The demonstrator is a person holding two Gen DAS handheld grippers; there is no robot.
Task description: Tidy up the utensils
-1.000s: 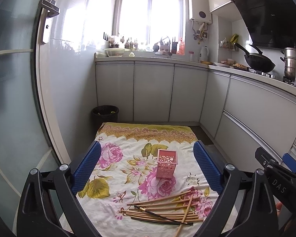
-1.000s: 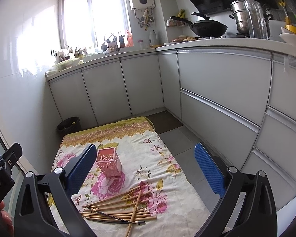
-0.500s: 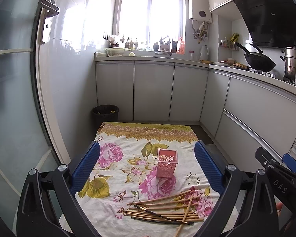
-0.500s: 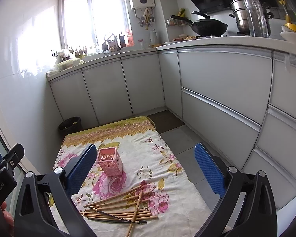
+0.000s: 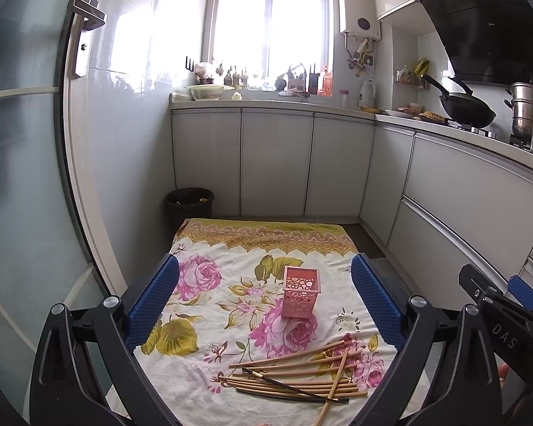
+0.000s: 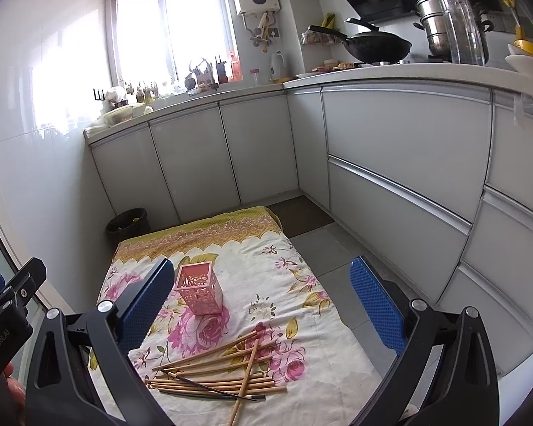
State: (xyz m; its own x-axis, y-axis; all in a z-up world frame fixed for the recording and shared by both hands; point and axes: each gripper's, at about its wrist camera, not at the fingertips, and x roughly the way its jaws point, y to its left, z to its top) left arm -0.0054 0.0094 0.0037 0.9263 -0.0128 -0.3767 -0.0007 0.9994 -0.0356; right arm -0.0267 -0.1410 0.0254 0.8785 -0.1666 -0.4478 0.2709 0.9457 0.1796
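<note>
- Kitchen floor, with grey cabinets [image 5: 277,163] along two walls and a bright window [image 5: 270,21] at the far end.
- On the floor lies a floral cloth [image 5: 202,319], pink roses on white with a yellow border at its far edge.
- Beyond the cloth's far left corner stands a dark bin [image 5: 189,203].
- On the counter to the right sit a black wok [image 6: 376,48] and a steel pot [image 6: 435,25].
- A pink holder [image 5: 300,296], square and pierced with holes, stands upright near the middle of the cloth; nothing shows above its rim.
- Wooden chopsticks [image 5: 295,372] lie in a loose pile on the near part of the cloth, apart from the holder. Most run roughly side by side, and one lies slantwise over them.
- One black chopstick [image 5: 291,387] lies across the pile.
- The left gripper [image 5: 264,305] hovers above the cloth, its blue pads spread wide with nothing between them.
- The right gripper [image 6: 266,305] likewise hangs released, pads wide apart and empty, above the cloth's right side.
- In the right view the holder sits just beside that gripper's left pad; whether they touch cannot be told.
- Each gripper shows at the edge of the other's view.
</note>
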